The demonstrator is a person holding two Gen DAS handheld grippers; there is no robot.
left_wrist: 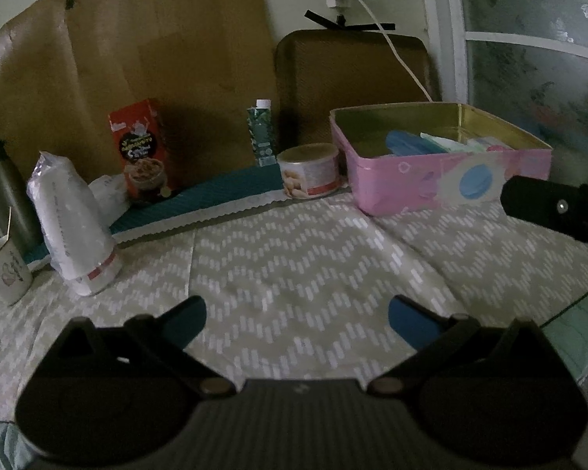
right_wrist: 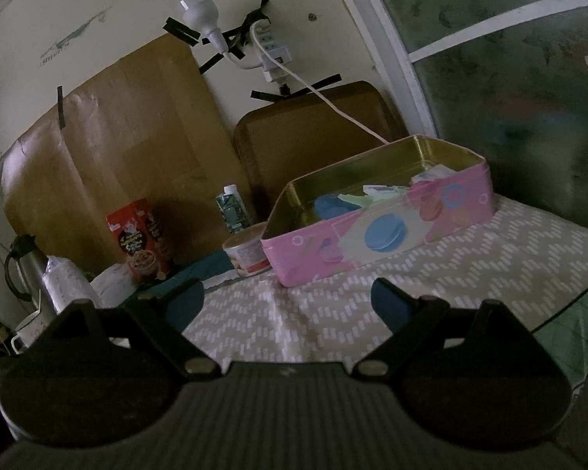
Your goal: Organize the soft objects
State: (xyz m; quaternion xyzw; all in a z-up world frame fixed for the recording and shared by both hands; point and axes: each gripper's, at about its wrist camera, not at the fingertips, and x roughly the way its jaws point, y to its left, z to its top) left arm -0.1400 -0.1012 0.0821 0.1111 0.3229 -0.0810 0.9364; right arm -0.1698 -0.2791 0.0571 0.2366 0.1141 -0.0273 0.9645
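A pink tin box (left_wrist: 443, 180) (right_wrist: 376, 235) stands open at the back right of the patterned cloth. Inside it lie soft items: a blue one (left_wrist: 407, 143) (right_wrist: 329, 205) and pale green and white ones (left_wrist: 450, 141) (right_wrist: 376, 192). My left gripper (left_wrist: 296, 319) hovers open over the bare cloth, with nothing between its blue-padded fingers. My right gripper (right_wrist: 288, 305) is open too, above the cloth just in front of the box, holding nothing. Part of the right gripper's black body (left_wrist: 556, 207) shows at the right edge of the left wrist view.
Along the back stand a red snack carton (left_wrist: 141, 149) (right_wrist: 141, 239), a green bottle (left_wrist: 262, 133) (right_wrist: 233, 209) and a round can (left_wrist: 309, 170) (right_wrist: 247, 252). A sleeve of white cups (left_wrist: 74, 223), a mug (left_wrist: 6, 272) and a steel flask (right_wrist: 27, 270) crowd the left. Cardboard (left_wrist: 145, 58) leans on the wall.
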